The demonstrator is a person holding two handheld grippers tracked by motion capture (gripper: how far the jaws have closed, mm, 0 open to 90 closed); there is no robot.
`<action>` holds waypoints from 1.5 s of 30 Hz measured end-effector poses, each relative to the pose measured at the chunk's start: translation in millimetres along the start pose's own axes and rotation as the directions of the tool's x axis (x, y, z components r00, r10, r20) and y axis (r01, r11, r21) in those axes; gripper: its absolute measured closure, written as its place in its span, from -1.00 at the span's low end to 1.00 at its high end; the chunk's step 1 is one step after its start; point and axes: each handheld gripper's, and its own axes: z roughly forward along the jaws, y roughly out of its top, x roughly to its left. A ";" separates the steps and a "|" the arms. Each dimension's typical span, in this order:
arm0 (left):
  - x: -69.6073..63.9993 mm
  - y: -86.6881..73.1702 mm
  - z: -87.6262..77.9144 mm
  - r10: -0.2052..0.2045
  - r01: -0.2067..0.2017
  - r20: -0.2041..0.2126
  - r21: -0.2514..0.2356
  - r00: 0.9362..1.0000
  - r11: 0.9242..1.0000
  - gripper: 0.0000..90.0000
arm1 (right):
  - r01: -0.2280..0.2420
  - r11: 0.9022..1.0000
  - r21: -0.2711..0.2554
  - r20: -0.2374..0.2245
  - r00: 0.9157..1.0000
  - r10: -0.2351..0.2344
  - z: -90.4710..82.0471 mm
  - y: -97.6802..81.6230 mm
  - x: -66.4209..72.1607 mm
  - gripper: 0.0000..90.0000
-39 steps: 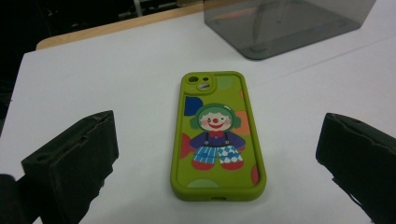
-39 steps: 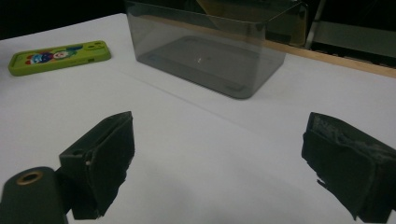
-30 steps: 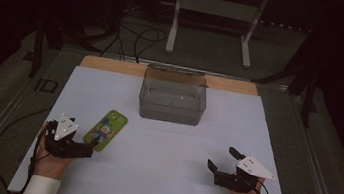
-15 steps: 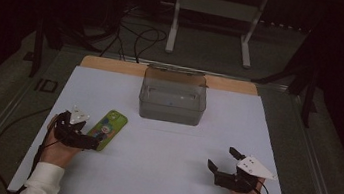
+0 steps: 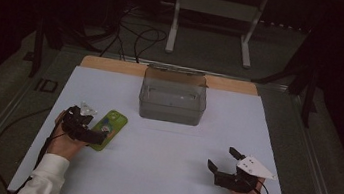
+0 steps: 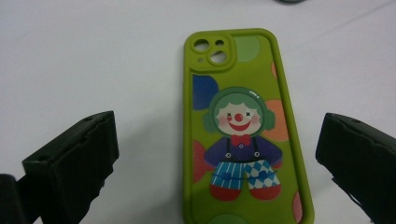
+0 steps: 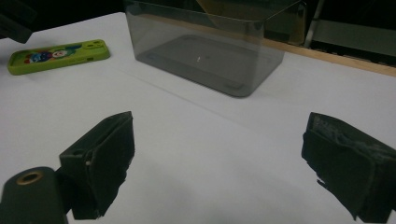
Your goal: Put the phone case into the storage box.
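Observation:
A lime-green phone case (image 5: 109, 129) with a clown picture lies flat on the white table (image 5: 169, 177), left of centre. My left gripper (image 5: 94, 136) hovers over its near end, open, a jaw on either side of the phone case (image 6: 243, 135) without touching it. A clear plastic bin (image 5: 173, 96) stands empty at the table's back centre. My right gripper (image 5: 220, 160) rests open near the front right edge, holding nothing. In the right gripper view the bin (image 7: 210, 46) sits ahead and the phone case (image 7: 58, 55) lies at far left.
A wooden strip (image 5: 113, 65) runs along the table's back edge. Behind it stand a white metal stand (image 5: 213, 16) and loose cables (image 5: 137, 42) on the dark floor. A cable (image 5: 8, 141) trails off the left edge.
My left gripper has moved right and forward, from beside the phone case to straddling its near end. The right gripper has stayed still.

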 end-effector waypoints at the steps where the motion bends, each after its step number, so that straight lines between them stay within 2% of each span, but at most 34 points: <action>1: -0.7 1.0 2.0 0.004 -0.004 0.002 0.011 1.000 1.000 -1.00 | 0.000 1.000 0.000 0.000 1.000 0.000 0.0 0.0 0.0 -0.79; 10: -3.5 7.5 17.9 0.015 -0.019 0.043 0.103 0.999 0.995 -0.98 | 0.000 1.000 0.002 -0.002 1.000 0.000 0.2 -0.2 -0.5 -0.79; 12: -3.5 7.5 17.9 0.015 -0.019 0.043 0.103 0.999 0.995 -0.97 | 0.002 1.000 0.002 -0.002 1.000 -0.002 0.4 -0.2 -0.7 -0.79; 13: -2.6 8.6 22.3 0.010 -0.018 0.062 0.133 0.998 0.991 -0.97 | 0.002 1.000 0.002 -0.002 1.000 -0.002 0.4 -0.2 -0.7 -0.79; 18: -1.8 8.3 28.0 -0.001 -0.012 0.080 0.166 0.997 0.986 -0.93 | 0.002 1.000 0.004 -0.004 1.000 -0.002 0.8 -0.4 -0.8 -0.79; 25: -2.0 7.7 33.3 -0.008 -0.011 0.097 0.194 0.995 0.981 -0.88 | 0.003 1.000 0.005 -0.003 1.000 -0.003 1.0 -0.4 -0.7 -0.79; 29: -2.7 7.0 36.0 -0.008 -0.014 0.098 0.215 0.995 0.976 -0.80 | 0.002 1.000 0.004 -0.003 1.000 -0.002 0.8 -0.4 -0.9 -0.79; 30: -3.7 6.5 37.9 -0.007 -0.017 0.101 0.229 0.995 0.973 -0.79 | 0.003 1.000 0.005 -0.002 1.000 -0.003 0.6 -0.3 -0.8 -0.79; 39: -4.3 9.9 39.6 -0.004 -0.023 0.100 0.267 0.995 0.963 -0.78 | 0.007 1.000 0.006 -0.002 1.000 -0.007 0.9 -0.4 -0.6 -0.79; 45: -2.8 10.4 39.6 0.006 -0.036 0.111 0.274 0.994 0.961 -0.76 | 0.006 1.000 0.006 -0.002 1.000 -0.006 0.9 -0.3 -0.4 -0.79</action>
